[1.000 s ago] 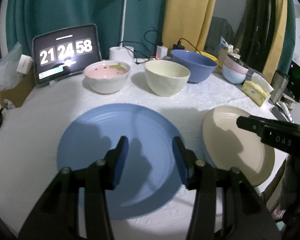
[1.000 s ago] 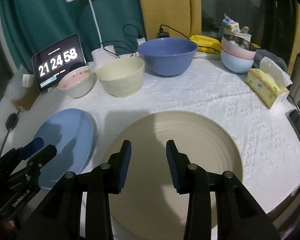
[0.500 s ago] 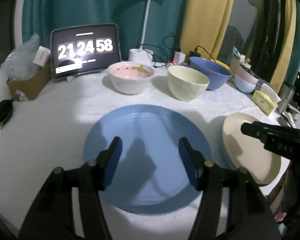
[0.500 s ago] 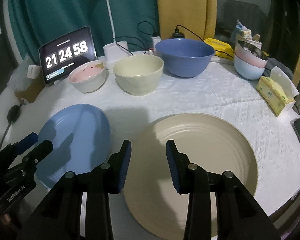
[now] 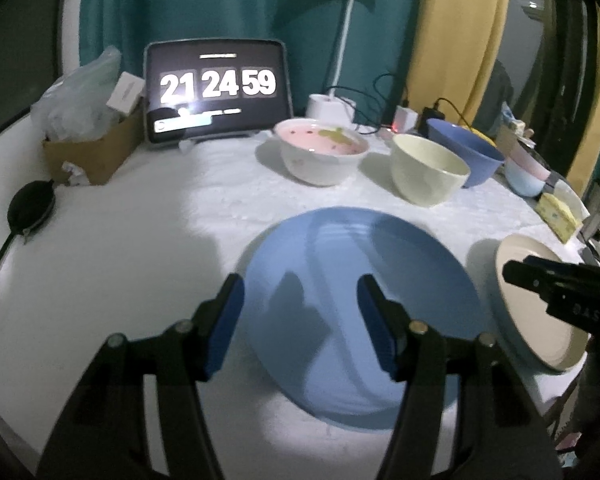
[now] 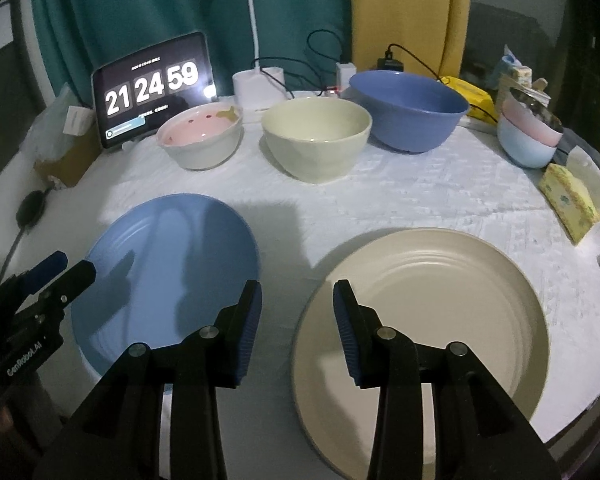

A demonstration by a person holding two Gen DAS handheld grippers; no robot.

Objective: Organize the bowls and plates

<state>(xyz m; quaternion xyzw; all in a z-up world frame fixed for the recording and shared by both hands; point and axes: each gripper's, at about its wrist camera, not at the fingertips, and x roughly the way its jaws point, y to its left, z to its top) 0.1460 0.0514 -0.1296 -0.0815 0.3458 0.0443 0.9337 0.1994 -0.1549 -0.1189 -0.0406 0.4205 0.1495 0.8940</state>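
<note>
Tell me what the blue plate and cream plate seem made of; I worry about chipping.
Blue plate: matte, even colour, no sharp glare, probably plastic or wheat-straw composite. Cream plate: same dull finish, moulded rings, likely the same; glazed ceramic cannot be excluded.

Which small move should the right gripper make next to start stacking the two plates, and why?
Probably ease the right gripper down onto the near-left rim of the beige plate. Its jaws stand open and empty just above that rim, and the blue plate lies flat beside it, apart, free to receive it.
</note>
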